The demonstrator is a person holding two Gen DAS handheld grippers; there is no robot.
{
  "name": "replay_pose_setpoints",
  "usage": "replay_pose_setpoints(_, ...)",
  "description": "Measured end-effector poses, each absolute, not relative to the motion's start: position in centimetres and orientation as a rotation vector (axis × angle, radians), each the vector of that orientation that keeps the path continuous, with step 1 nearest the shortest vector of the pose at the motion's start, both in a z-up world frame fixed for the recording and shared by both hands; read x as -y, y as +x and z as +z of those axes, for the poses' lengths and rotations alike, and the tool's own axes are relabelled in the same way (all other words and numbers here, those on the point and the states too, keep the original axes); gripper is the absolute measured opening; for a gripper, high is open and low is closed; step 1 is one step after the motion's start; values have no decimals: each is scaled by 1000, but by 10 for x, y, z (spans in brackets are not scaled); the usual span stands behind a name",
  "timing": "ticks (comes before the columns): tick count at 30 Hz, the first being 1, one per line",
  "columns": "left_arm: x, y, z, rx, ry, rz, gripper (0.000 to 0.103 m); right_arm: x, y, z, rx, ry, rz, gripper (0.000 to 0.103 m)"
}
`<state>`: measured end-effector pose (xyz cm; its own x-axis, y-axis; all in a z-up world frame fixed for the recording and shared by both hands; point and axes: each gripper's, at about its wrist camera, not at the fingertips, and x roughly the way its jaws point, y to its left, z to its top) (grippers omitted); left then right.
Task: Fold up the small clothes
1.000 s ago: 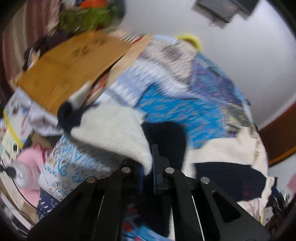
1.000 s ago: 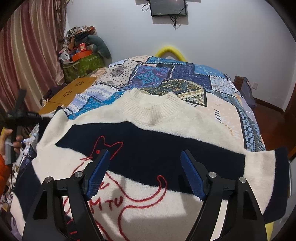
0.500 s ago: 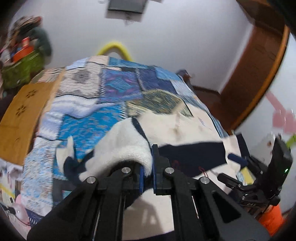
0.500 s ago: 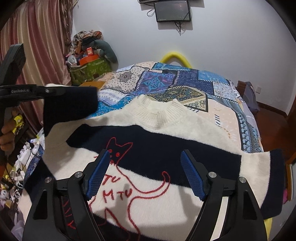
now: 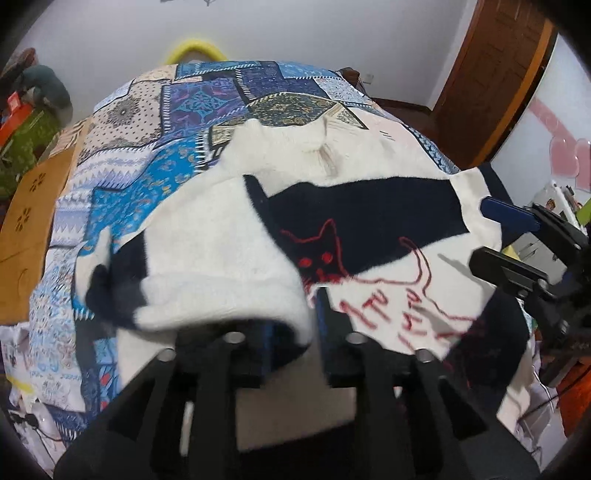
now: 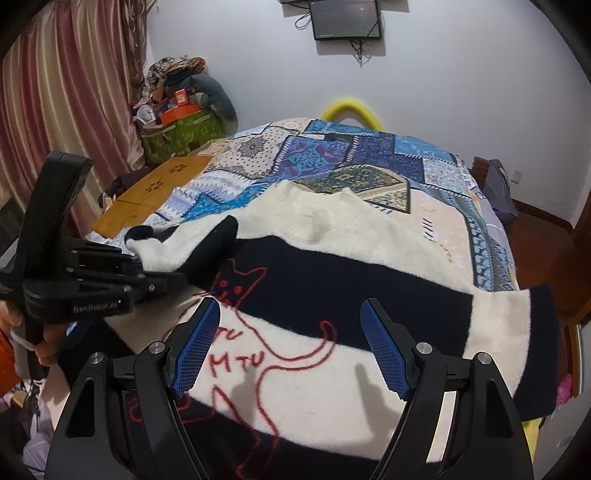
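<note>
Nearest, the left tongs [image 5: 291, 325] are opening with the folded-over sleeve [image 5: 221, 266] of the cream-and-navy cat sweater [image 6: 332, 280] still draped between their fingers, while the right tongs [image 6: 291, 347] hang spread wide and empty just above the sweater's red lettering. The sweater lies flat across the near part of the bed [image 6: 369, 166], its other sleeve [image 6: 517, 332] reaching the bed's right edge. Beyond its collar the patchwork bedspread is bare up to a yellow hoop [image 6: 349, 107], a white wall and a wall-mounted screen [image 6: 345, 18].
</note>
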<state>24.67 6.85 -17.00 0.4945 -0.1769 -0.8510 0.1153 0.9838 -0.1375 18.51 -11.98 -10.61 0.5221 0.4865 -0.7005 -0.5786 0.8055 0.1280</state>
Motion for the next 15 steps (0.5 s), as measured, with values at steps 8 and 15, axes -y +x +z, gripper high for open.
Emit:
replay_pose_setpoints(8,-135,199,-137,-916,-96,-51,53,71,181,-101,-797,-187,728,76)
replay_pose_setpoints(15,-200,191,-180,-995,-167,100,54,9,177,-107,-824,-299,829,76)
